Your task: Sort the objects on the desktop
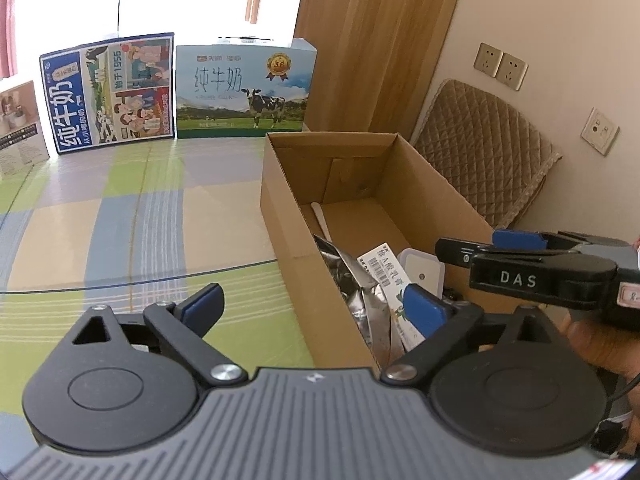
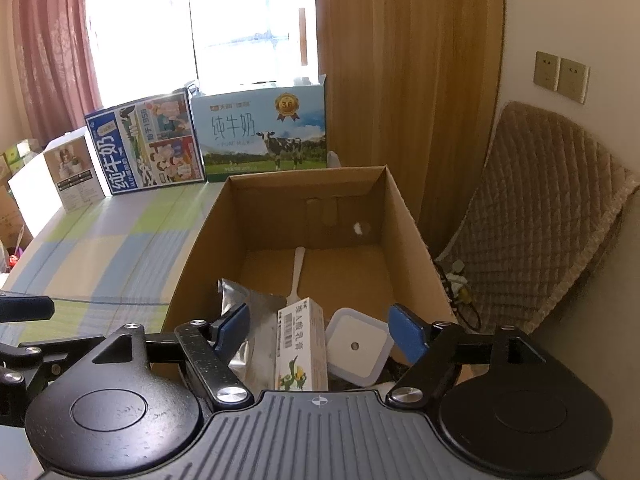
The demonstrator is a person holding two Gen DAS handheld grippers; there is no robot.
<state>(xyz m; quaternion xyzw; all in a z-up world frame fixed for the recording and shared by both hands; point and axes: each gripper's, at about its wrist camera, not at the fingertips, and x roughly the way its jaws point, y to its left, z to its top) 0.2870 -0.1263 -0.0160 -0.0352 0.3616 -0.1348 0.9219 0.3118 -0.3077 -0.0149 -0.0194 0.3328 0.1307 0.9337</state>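
Observation:
An open cardboard box [image 1: 280, 216] [image 2: 200, 248] stands on the checked tablecloth. Inside lie a silver foil pouch [image 1: 360, 292] [image 2: 256, 312], a small white carton with a barcode [image 1: 386, 276] [image 2: 300, 344], a white square device [image 1: 422, 272] [image 2: 356, 344] and a white plastic spoon [image 1: 322, 218] [image 2: 298, 268]. My left gripper [image 1: 316, 308] is open and empty, straddling the box's near left wall. My right gripper [image 2: 320, 328] is open and empty above the box's near end; it also shows in the left wrist view [image 1: 480, 256].
Two milk cartons [image 1: 108, 96] [image 1: 244, 92] and a white box [image 1: 20, 124] stand along the table's far edge. A quilted brown cushion [image 1: 480, 152] [image 2: 540, 216] leans on the wall right of the box. Wall sockets [image 1: 500, 66] sit above it.

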